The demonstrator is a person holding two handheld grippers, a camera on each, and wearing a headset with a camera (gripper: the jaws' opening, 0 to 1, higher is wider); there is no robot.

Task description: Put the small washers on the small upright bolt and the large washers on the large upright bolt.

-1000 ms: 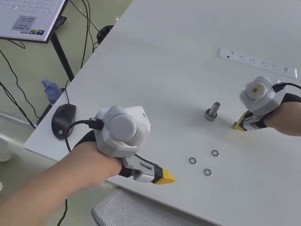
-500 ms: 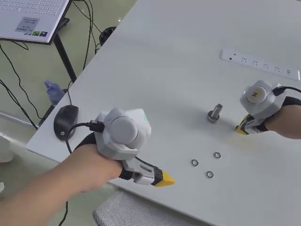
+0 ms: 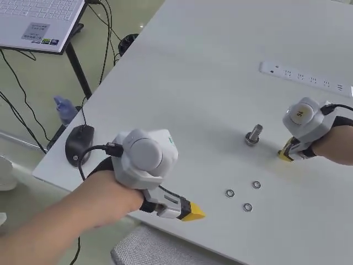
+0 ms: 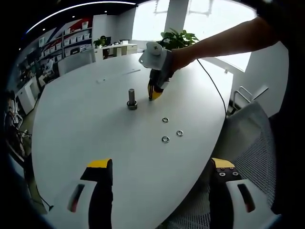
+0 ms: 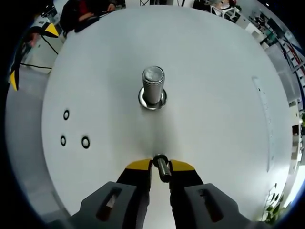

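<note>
A large steel bolt (image 3: 253,134) (image 5: 153,86) (image 4: 132,99) stands upright on the white table (image 3: 193,83). Just to its right, my right gripper (image 3: 287,155) (image 5: 161,166) rests low on the table, shut on a small bolt (image 5: 162,168) held between its yellow tips. Three washers (image 3: 230,193) (image 3: 256,184) (image 3: 247,207) lie flat nearer the front edge; they also appear in the gripper views (image 4: 165,139) (image 5: 86,142). My left gripper (image 3: 193,211) (image 4: 162,164) hovers at the front edge left of the washers, open and holding nothing.
A white power strip (image 3: 306,77) lies on the table behind the bolt. A black mouse (image 3: 79,144) sits at the table's left corner, with a laptop (image 3: 38,22) on a stand beyond it. A mesh chair (image 3: 149,251) is under the front edge.
The head view has shifted slightly. Both grippers stay almost where they were relative to the bolt and washers.
</note>
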